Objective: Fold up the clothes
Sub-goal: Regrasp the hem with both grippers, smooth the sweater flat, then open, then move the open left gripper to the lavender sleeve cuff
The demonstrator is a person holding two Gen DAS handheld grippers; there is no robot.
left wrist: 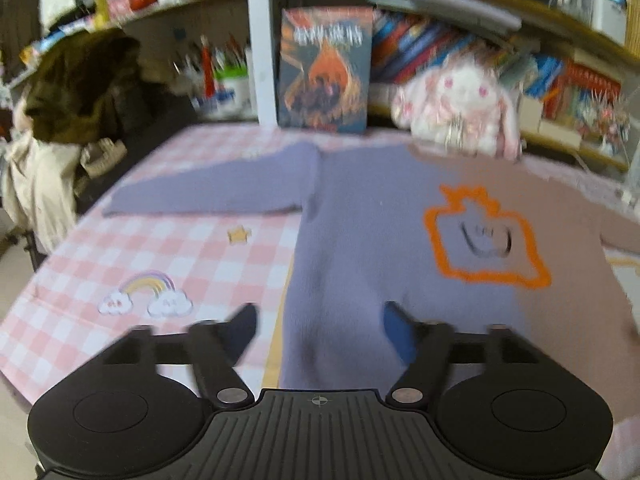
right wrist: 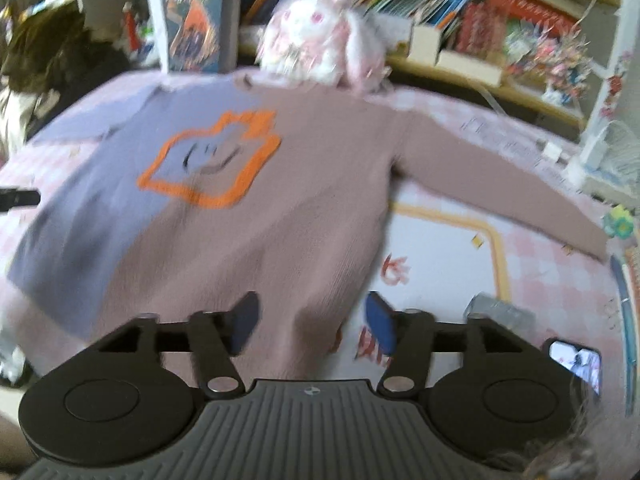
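Fingers: the left gripper (left wrist: pixel 320 330) has its blue-padded fingers (left wrist: pixel 396 330) spread wide, nothing between them; the right gripper (right wrist: pixel 310 320) is likewise spread wide and carries nothing.

Item: one sweater (left wrist: pixel 360 220), knitted, lilac on one half and dusty pink on the other, with an orange-outlined patch (left wrist: pixel 486 236) bearing a drawn smiling face on the chest. It lies flat and face up on a pink-and-white checked cloth (left wrist: pixel 180 248), fully spread, both sleeves out to the sides.

Position, taken from the sweater: its long axis runs straight away from both grippers, hem nearest, collar farthest. The left gripper hangs above the hem of the lilac half, with the lilac sleeve (left wrist: pixel 216 188) ahead and to its left. The right gripper hangs above the hem of the pink half, with the pink sleeve (right wrist: pixel 500 184) ahead and to its right. Each gripper is thus nearer its own sleeve and hem corner. Whether the fingertips touch the knit cannot be told.

Other entries: a white-and-pink plush rabbit (right wrist: pixel 320 40) just beyond the collar; an upright book (left wrist: pixel 326 68) beyond the lilac shoulder; a phone (right wrist: pixel 576 362) with a lit screen beside the pink half's hem.

Writing: the book's cover title is blurred and unreadable; red characters on the cloth near the pink hem are likewise too smeared to read. No garment label is visible.

Judgement: spread with no fold in it, the sweater suits a sleeve or side brought inward.
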